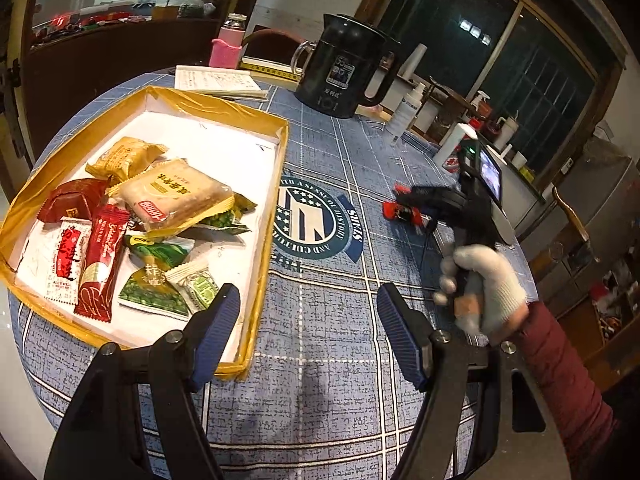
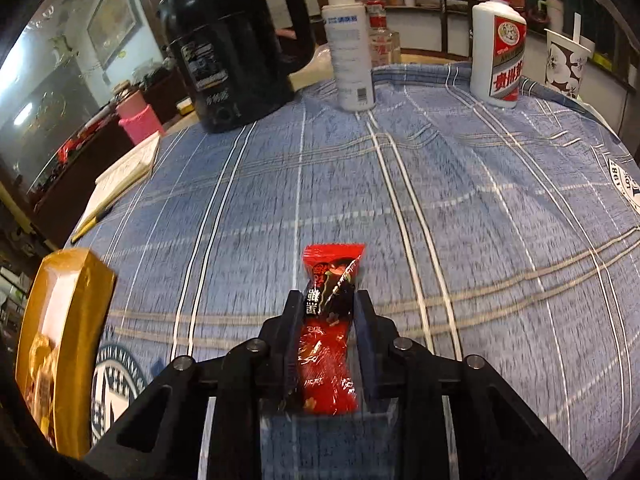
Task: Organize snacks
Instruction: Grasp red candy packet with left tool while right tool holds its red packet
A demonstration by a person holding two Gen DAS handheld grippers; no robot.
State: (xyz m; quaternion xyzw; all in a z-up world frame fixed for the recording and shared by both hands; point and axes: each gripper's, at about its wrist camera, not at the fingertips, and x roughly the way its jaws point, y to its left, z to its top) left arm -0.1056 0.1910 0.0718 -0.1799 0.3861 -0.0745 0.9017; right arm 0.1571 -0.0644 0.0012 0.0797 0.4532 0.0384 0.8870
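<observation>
A gold-rimmed shallow box (image 1: 256, 118) lies at the table's left and holds several snack packs: a large biscuit pack (image 1: 176, 194), red packs (image 1: 100, 264) and green packs (image 1: 154, 292). My left gripper (image 1: 308, 328) is open and empty, above the cloth beside the box's near right corner. My right gripper (image 2: 326, 306) is shut on a red and black snack pack (image 2: 330, 320), held above the blue cloth. The same gripper (image 1: 402, 210) shows in the left wrist view, right of the box, with the red pack (image 1: 400, 212) in it. The box's corner (image 2: 64, 312) shows at the left.
A black kettle (image 1: 344, 68) stands at the table's back, with a white spray bottle (image 2: 350, 44), a white and red liquor bottle (image 2: 500, 48) and a paper cup (image 2: 566, 64) to its right. A notebook (image 1: 218, 80) and a pink bottle (image 1: 228, 46) are behind the box.
</observation>
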